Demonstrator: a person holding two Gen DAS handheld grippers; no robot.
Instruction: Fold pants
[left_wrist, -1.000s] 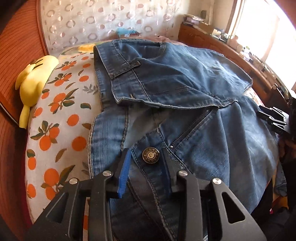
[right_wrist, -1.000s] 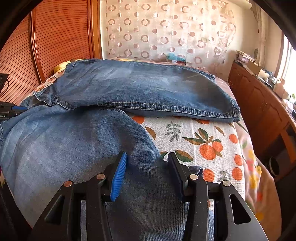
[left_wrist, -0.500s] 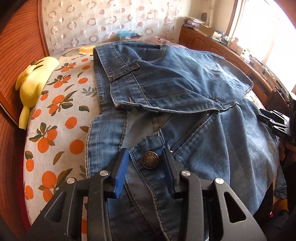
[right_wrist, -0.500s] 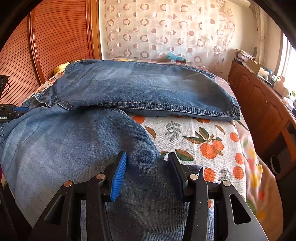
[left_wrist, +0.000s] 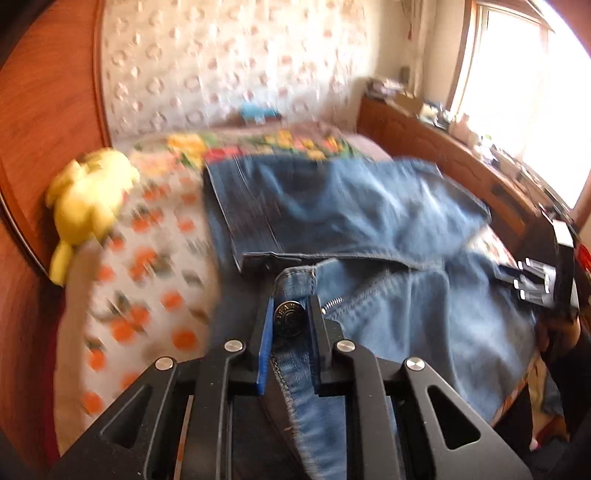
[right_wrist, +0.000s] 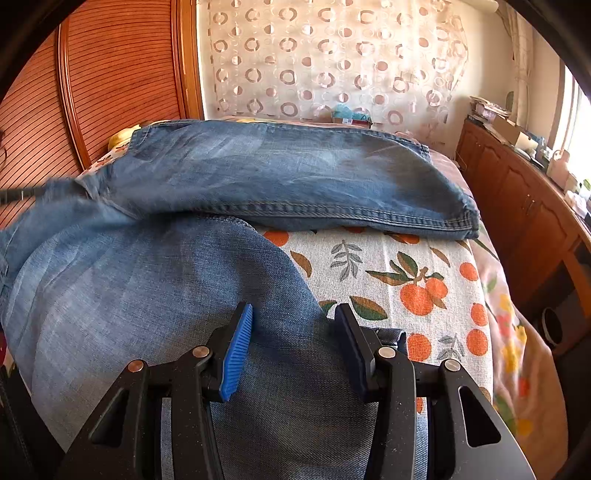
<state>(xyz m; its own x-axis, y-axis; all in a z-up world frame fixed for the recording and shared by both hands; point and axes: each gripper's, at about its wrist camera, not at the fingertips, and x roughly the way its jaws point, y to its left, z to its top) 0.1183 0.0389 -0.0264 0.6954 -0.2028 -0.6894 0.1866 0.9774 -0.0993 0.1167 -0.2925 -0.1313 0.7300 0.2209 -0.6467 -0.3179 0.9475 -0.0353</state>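
Blue jeans (left_wrist: 369, 210) lie spread on the bed. In the left wrist view my left gripper (left_wrist: 291, 301) has its jaws closing, and the pads press on the waistband around the metal button (left_wrist: 290, 319), which is raised off the bed. The right gripper (left_wrist: 532, 284) shows at that view's right edge. In the right wrist view my right gripper (right_wrist: 293, 308) stands open over the near pant leg (right_wrist: 147, 295), with denim lying flat between its fingers. The far leg (right_wrist: 295, 177) lies across the bed behind it.
The bedspread (right_wrist: 406, 280) has an orange fruit print. A yellow plush toy (left_wrist: 88, 199) sits at the bed's left by the wooden headboard (right_wrist: 110, 92). A wooden cabinet (right_wrist: 517, 206) with clutter runs along the right, under a bright window.
My left gripper has narrowed onto the waistband at the button and risen, lifting that fabric; its view is now blurred. The right gripper has not moved.
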